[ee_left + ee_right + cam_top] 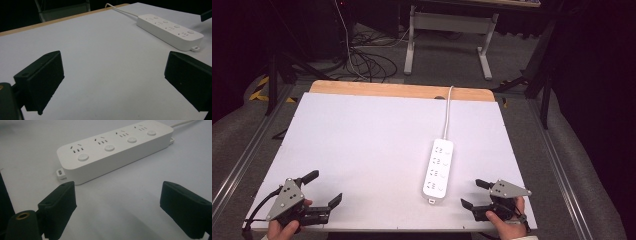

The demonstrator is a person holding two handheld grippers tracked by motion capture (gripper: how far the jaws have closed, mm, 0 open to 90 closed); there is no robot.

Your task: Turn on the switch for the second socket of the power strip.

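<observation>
A white power strip [438,171] with several sockets and round buttons lies right of the table's middle, and its white cable [447,115] runs to the far edge. The strip [115,147] sits just ahead of my right gripper [474,194], which rests open and empty near the front right corner. My left gripper [323,189] rests open near the front left corner, with nothing between its jaws. From the left gripper view the strip [170,30] lies far off to the right. A hand holds each gripper at the table's front edge.
The white table top [372,145] has a wooden strip [397,90] along its far edge. Beyond it stand a desk frame [449,35] and loose cables [367,60] on the floor. Metal rails [242,160] run along both sides.
</observation>
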